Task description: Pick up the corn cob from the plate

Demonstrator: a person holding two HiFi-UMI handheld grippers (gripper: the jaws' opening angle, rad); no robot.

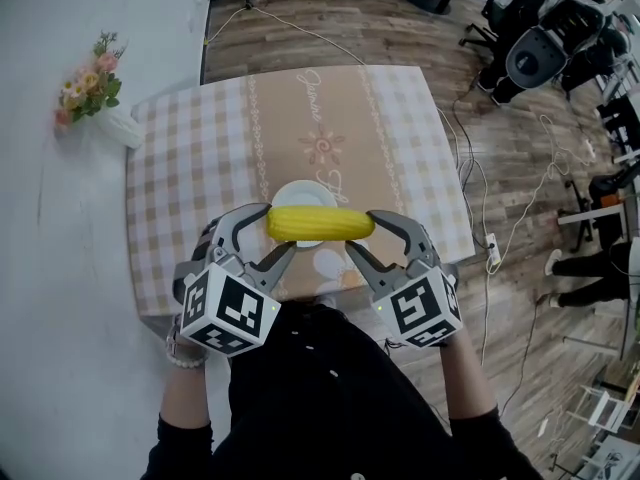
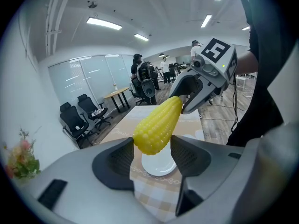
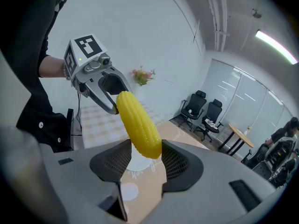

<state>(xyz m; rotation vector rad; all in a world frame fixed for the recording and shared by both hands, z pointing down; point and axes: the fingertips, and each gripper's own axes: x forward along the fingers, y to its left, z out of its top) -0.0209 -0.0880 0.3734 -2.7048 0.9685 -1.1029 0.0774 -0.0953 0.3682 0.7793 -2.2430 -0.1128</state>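
Observation:
A yellow corn cob (image 1: 320, 224) hangs level in the air above the white plate (image 1: 300, 195), held at both ends. My left gripper (image 1: 267, 230) is shut on its left end, and my right gripper (image 1: 372, 230) is shut on its right end. In the left gripper view the corn cob (image 2: 157, 124) runs away from the jaws toward the right gripper (image 2: 187, 97), with the plate (image 2: 159, 164) below. In the right gripper view the corn cob (image 3: 138, 124) points at the left gripper (image 3: 110, 97).
The plate sits on a table with a beige checked cloth (image 1: 200, 158). A white vase of flowers (image 1: 100, 93) lies at the table's far left corner. Office chairs (image 1: 545, 43) and cables (image 1: 480, 198) occupy the wooden floor to the right.

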